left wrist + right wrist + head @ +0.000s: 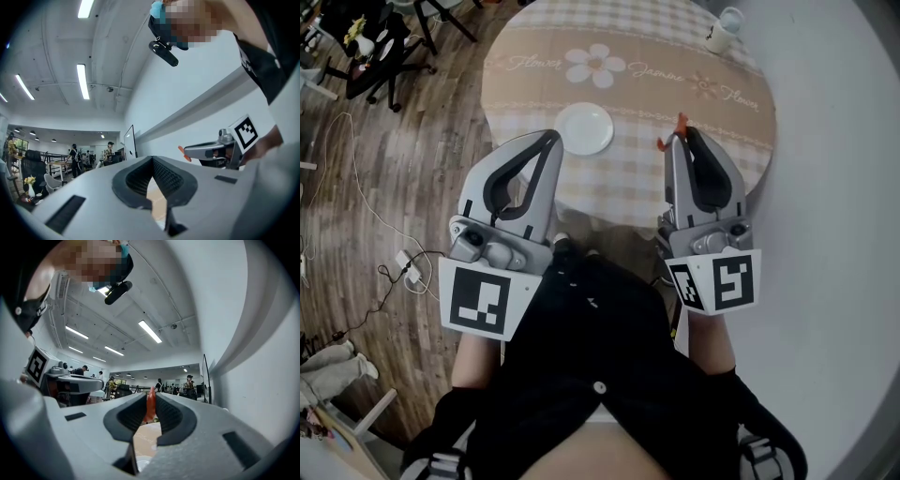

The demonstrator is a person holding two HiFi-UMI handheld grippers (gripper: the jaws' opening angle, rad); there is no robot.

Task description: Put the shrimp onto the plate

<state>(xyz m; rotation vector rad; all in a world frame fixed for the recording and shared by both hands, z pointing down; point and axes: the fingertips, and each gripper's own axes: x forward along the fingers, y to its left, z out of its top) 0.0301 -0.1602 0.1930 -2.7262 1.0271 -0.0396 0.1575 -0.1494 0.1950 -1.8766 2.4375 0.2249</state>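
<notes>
An orange shrimp (pixel 679 126) sticks out from the tips of my right gripper (pixel 681 137), which is shut on it above the table's near right part. In the right gripper view the shrimp (pixel 150 405) stands pinched between the two dark pads. A small white plate (pixel 584 128) lies empty on the checked tablecloth (pixel 628 178), to the left of the shrimp. My left gripper (pixel 555 137) hangs just left of and nearer than the plate, shut with nothing in it. The left gripper view shows my right gripper (pixel 187 153) with the shrimp (pixel 183 153) at its tip.
A white cup (pixel 727 25) stands at the round table's far right edge. Office chairs (pixel 384 52) and a cable with a power strip (pixel 405 267) lie on the wooden floor to the left. A white wall runs along the right.
</notes>
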